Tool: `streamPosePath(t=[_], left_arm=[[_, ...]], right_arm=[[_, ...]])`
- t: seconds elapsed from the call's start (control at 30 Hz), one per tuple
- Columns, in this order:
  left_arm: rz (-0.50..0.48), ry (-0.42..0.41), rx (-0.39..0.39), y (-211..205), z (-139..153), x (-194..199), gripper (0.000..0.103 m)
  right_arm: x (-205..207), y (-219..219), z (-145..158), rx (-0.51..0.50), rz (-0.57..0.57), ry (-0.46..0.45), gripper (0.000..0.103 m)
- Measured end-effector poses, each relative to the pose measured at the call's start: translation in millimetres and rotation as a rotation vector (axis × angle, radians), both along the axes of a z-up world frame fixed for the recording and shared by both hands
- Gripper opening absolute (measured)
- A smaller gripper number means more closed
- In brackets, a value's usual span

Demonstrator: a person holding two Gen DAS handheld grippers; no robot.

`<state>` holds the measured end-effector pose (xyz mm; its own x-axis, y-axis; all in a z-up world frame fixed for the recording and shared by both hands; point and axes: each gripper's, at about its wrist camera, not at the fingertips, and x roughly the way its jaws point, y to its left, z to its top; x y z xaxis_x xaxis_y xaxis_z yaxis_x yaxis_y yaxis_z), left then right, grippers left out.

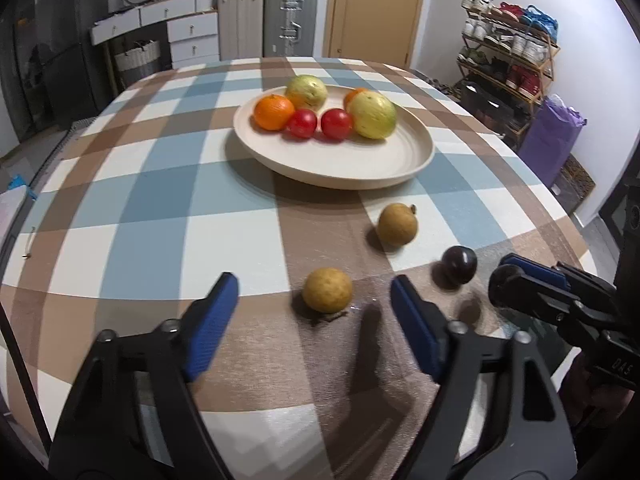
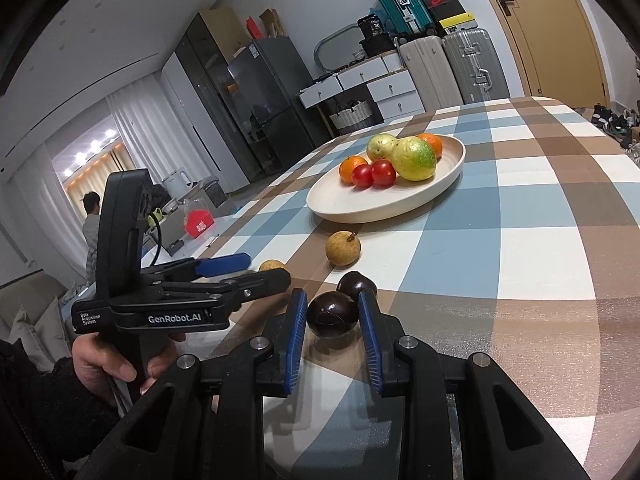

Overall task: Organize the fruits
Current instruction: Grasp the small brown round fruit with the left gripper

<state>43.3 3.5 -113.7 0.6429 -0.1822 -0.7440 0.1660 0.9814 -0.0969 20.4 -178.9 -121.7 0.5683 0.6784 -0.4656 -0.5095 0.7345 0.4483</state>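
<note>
Two tools: my right tool (image 2: 332, 322) brackets a round plum (image 2: 333, 314), contact unclear; my left tool (image 1: 314, 308) spread before a longan (image 1: 327, 290).

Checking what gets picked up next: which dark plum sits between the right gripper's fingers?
The nearer dark plum, framed by the right gripper; the other plum lies just beyond it.

- Even, moderately bright indoor light from overhead; colours read clearly in both views.
- Soft shadows fall toward the near side: under the round tan-brown fruit (image 1: 327, 290), and beneath the wide cream shallow plate (image 1: 332, 168).
- A dull sheen shows on the checked blue, brown and white desk (image 2: 540, 208) at the near right.
- Strong fisheye bending curves the desk edge and far walls; black vignette fills the corners.
- The left claw (image 1: 314, 312) shows slight motion blur on its blue pads.
- Bright spot lamps blow out at far left in the right wrist view.
</note>
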Motion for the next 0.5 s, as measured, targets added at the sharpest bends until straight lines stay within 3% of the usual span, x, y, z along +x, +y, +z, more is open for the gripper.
streamPosePath(t=[0.1, 0.17, 0.23, 0.5], left_arm=[[-0.024, 0.019, -0.029, -1.4, -2.0, 2.1, 0.048], [-0.027, 0.024, -0.046, -0.2, -2.4, 2.5, 0.041], [-0.038, 0.033, -0.068, 1.7, -2.6, 3.8, 0.023], [-0.058, 0.047, -0.109, 7.5, -2.1, 5.6, 0.022]], right_arm=[[-1.1, -1.2, 0.6, 0.003, 0.001, -0.003, 0.027], [-1.4, -2.5, 1.0, 0.005, -0.001, -0.005, 0.027], [-2.1, -4.2, 1.6, 0.008, -0.005, -0.006, 0.027], [-0.6, -7.9, 4.2, 0.012, -0.015, 0.000, 0.027]])
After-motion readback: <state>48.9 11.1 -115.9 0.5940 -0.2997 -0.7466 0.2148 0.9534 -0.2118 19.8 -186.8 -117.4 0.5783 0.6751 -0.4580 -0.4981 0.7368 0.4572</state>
